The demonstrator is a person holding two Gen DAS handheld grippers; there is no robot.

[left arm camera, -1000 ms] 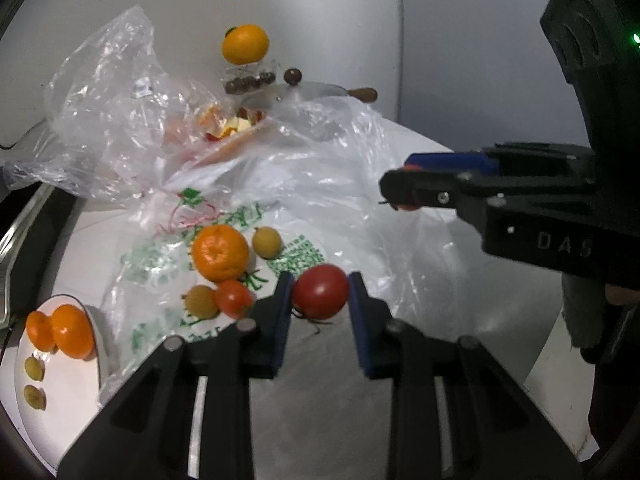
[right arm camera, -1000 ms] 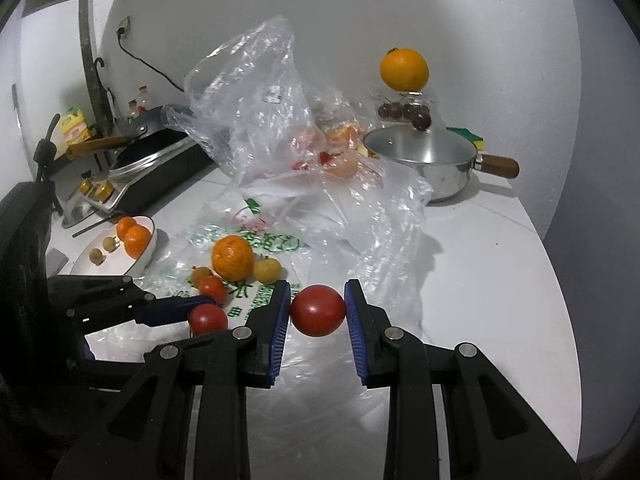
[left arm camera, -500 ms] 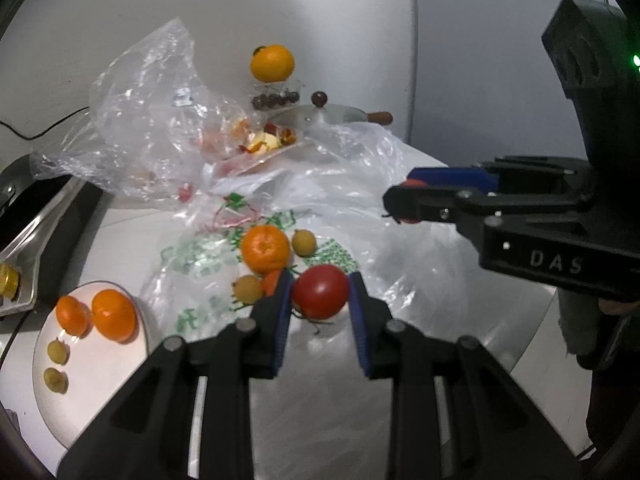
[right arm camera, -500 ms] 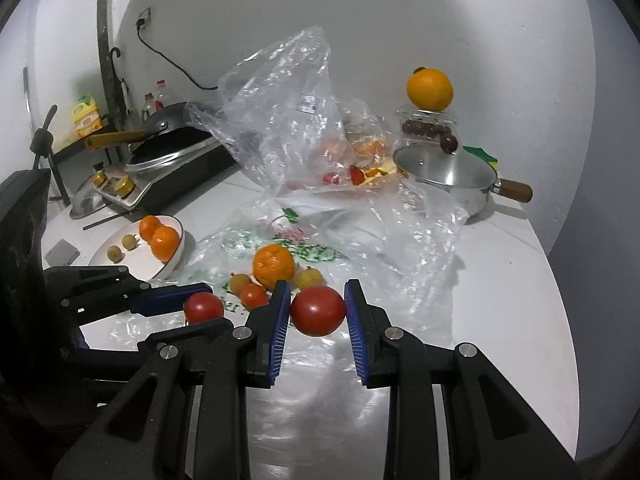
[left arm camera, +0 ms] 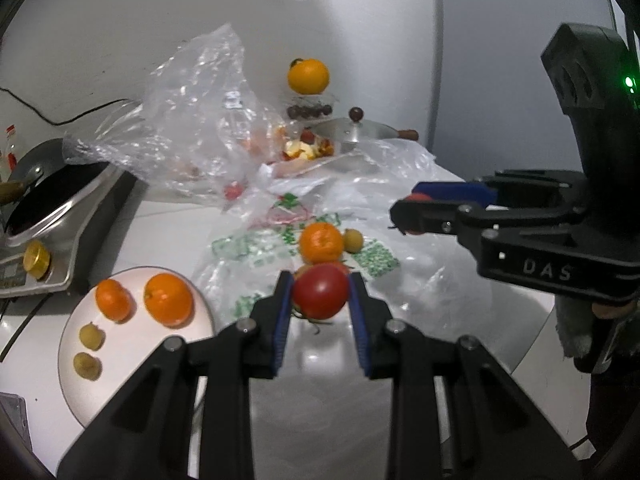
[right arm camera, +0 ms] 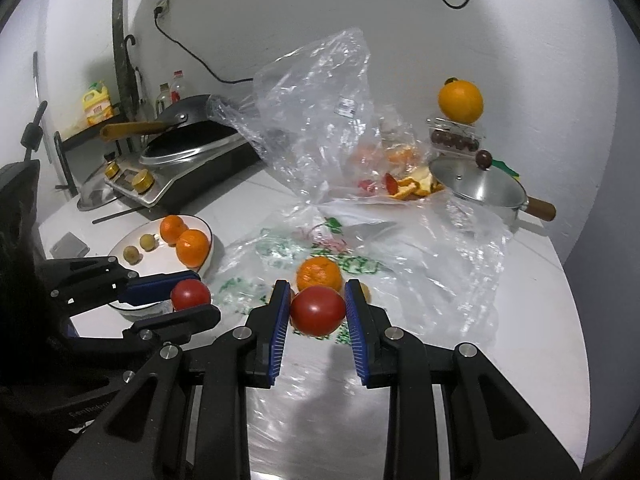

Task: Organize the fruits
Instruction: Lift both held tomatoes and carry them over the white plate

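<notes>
My left gripper (left arm camera: 320,300) is shut on a red tomato (left arm camera: 320,295), held above the table beside the white plate (left arm camera: 120,360). The plate holds two oranges (left arm camera: 168,299) and two small yellow-green fruits (left arm camera: 92,335). My right gripper (right arm camera: 318,312) is shut on another red tomato (right arm camera: 318,310). It shows at the right in the left wrist view (left arm camera: 416,210); the left gripper (right arm camera: 188,298) shows at the left in the right wrist view. An orange (left arm camera: 321,242) and a small yellowish fruit (left arm camera: 353,240) lie on the printed plastic bag (left arm camera: 372,258).
A crumpled clear bag (right arm camera: 320,120) with peel scraps stands behind. A lidded steel pot (right arm camera: 480,188) and a jar topped by an orange (right arm camera: 460,100) are at the back right. An induction cooker with a wok (right arm camera: 192,152) is at the left.
Both grippers have drawn back and up from the bag with their tomatoes. The left view has swung left, so more of the plate and the cooker show.
</notes>
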